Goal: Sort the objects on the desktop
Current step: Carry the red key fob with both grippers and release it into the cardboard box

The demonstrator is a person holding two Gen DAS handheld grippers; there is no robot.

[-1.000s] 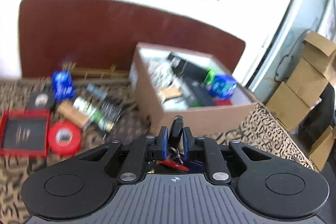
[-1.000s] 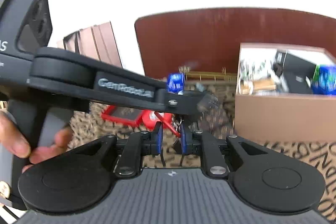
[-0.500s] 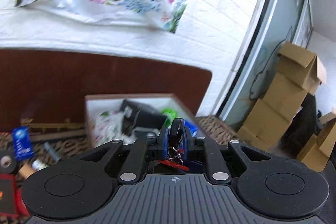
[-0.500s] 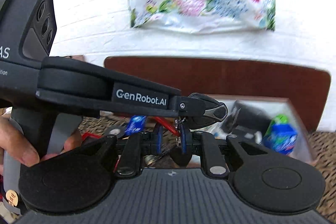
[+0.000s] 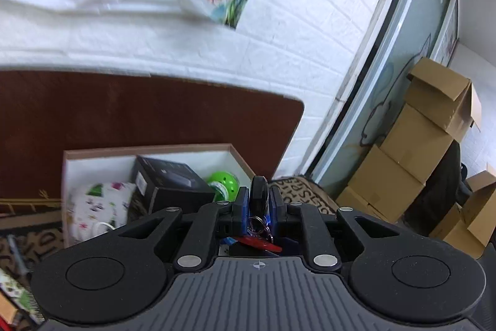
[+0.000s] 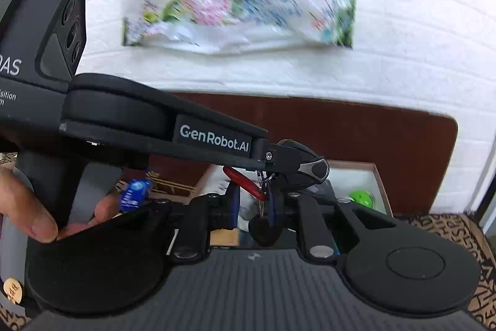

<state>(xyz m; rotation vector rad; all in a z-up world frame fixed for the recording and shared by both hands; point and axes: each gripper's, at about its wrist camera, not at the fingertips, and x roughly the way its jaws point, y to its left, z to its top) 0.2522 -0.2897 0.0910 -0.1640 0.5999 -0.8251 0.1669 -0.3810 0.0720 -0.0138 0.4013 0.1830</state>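
Observation:
My left gripper (image 5: 259, 198) is shut on a black car key fob (image 5: 259, 184), which sticks up between its blue pads. From the right wrist view the left gripper (image 6: 280, 158) reaches in from the left, with the key fob (image 6: 308, 169) at its tip. A key ring, a red tag (image 6: 240, 178) and a black heart pendant (image 6: 263, 230) hang from the fob into the narrow gap of my right gripper (image 6: 254, 200). Its pads do not press on them. Just beyond both grippers stands the open cardboard box (image 5: 148, 148).
The box holds a black carton (image 5: 169, 179), a green ball (image 5: 224, 183) and a floral mug (image 5: 99, 207). A blue pack (image 6: 135, 194) lies left of it on the patterned cloth (image 5: 299, 191). Stacked cardboard boxes (image 5: 418, 151) stand at the right. A hand (image 6: 28, 216) grips the left gripper's handle.
Both grippers have travelled right and upward together with the key bunch, from beside the loose items to the front of the box. The left grip on the fob is unchanged.

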